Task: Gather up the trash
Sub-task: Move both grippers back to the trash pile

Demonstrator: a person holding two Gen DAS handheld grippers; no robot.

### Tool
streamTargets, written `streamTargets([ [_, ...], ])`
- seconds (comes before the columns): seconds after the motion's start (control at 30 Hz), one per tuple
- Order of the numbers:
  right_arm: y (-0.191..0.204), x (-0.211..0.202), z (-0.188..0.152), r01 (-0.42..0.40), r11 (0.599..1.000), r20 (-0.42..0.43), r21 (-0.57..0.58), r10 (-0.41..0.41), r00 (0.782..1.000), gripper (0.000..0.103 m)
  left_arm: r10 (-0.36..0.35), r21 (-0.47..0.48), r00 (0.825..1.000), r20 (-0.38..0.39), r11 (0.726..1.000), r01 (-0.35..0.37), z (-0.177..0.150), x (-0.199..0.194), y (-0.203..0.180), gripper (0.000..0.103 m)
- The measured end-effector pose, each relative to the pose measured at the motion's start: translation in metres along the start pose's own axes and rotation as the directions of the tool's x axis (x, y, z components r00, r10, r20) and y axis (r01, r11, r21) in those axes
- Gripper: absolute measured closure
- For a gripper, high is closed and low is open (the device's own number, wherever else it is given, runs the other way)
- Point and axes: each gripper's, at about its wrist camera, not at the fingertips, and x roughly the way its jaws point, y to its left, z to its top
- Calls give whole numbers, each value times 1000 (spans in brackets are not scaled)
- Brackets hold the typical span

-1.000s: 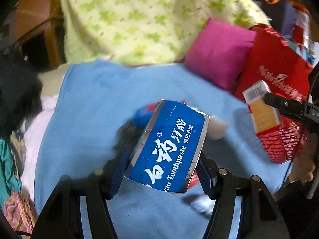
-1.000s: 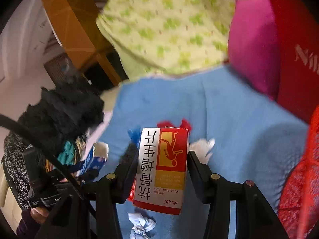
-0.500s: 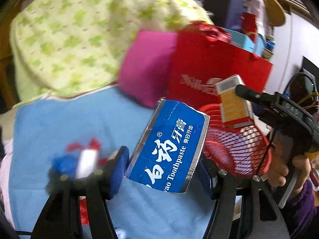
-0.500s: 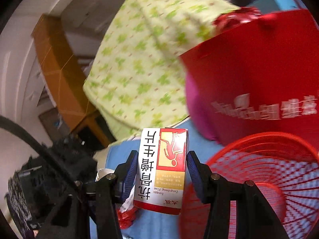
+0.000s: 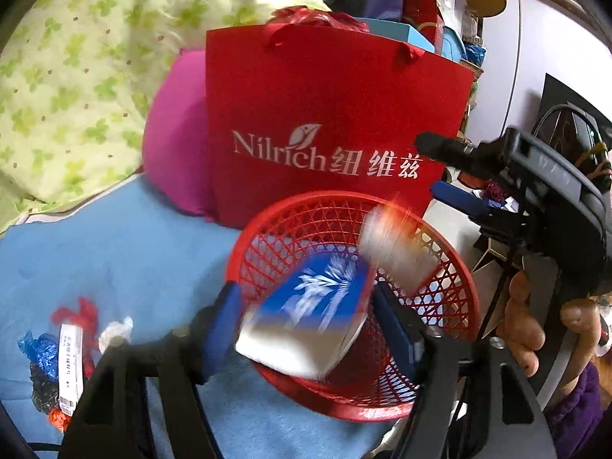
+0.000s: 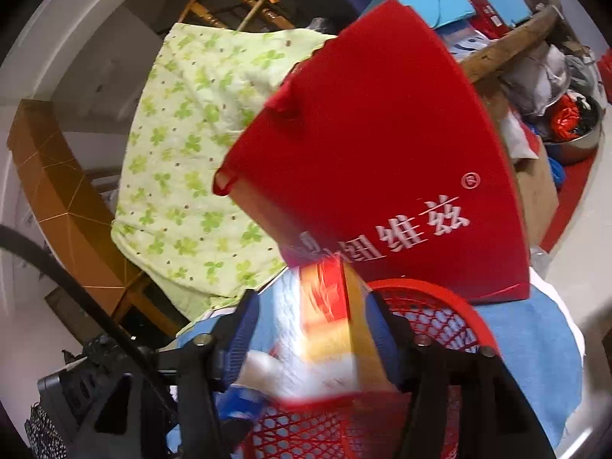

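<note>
A red mesh basket point(image 5: 455, 279) stands on the blue cloth; it also shows in the right wrist view point(image 6: 451, 317). My left gripper point(image 5: 306, 321) is open over its near rim, and the blue toothpaste box point(image 5: 310, 317) is blurred, dropping between the fingers. My right gripper point(image 6: 313, 329) is open above the basket, and the red and yellow medicine box point(image 6: 332, 317) is blurred, falling out of it; it also shows in the left wrist view point(image 5: 394, 248) over the basket.
A red paper bag point(image 5: 325, 114) and a pink pillow point(image 5: 172, 134) stand behind the basket. A green-patterned quilt point(image 5: 69, 76) lies at the back left. More wrappers and a paper strip point(image 5: 69, 359) lie on the blue cloth point(image 5: 114, 252) at left.
Both grippers swung right over the red basket and opened. The toothpaste box and the medicine box have come loose and are falling toward the basket.
</note>
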Motion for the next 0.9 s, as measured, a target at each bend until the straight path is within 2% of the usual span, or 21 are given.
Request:
streamTargets([
  [0.07, -2, -5, -1, -6, 1000, 9, -1, 6, 1000, 25, 17, -16, 1000, 11, 1000, -17, -3, -9, 8, 28],
  [0.17, 7, -9, -5, -24, 1000, 31, -19, 25, 999, 25, 48, -40, 998, 32, 998, -47, -15, -29, 28, 28],
  [0.3, 43, -12, -15, -97, 990, 71, -107, 104, 992, 25, 138, -99, 989, 60, 986, -132, -46, -64, 69, 27],
  [0.37, 66, -13, -24, -151, 975, 82, -162, 166, 983, 25, 204, -148, 977, 59, 970, -194, -71, -83, 97, 26],
  [0.43, 95, -9, -39, -234, 949, 62, -211, 252, 966, 25, 279, -206, 960, 41, 942, -265, -100, -103, 128, 26],
  [0.5, 124, 0, -56, -292, 921, 21, -257, 308, 951, 25, 358, -260, 934, 13, 903, -343, -131, -120, 157, 26],
  [0.53, 137, 6, -66, -312, 909, -3, -275, 324, 946, 25, 413, -291, 910, -16, 869, -400, -152, -129, 174, 26],
  [0.57, 152, 14, -76, -332, 897, -36, -294, 336, 941, 25, 445, -311, 894, -42, 845, -435, -168, -135, 186, 26],
  [0.63, 177, 30, -99, -364, 873, -108, -325, 348, 931, 25, 470, -356, 878, -88, 809, -468, -194, -145, 206, 26],
  [0.7, 199, 51, -123, -378, 857, -179, -351, 335, 925, 25, 458, -419, 880, -127, 779, -466, -220, -151, 223, 26],
  [0.77, 215, 76, -146, -380, 852, -261, -360, 299, 918, 25, 436, -443, 890, -132, 777, -446, -233, -153, 230, 26],
  [0.9, 225, 120, -185, -350, 872, -379, -342, 213, 901, 25, 451, -445, 887, -102, 777, -446, -239, -154, 239, 26],
])
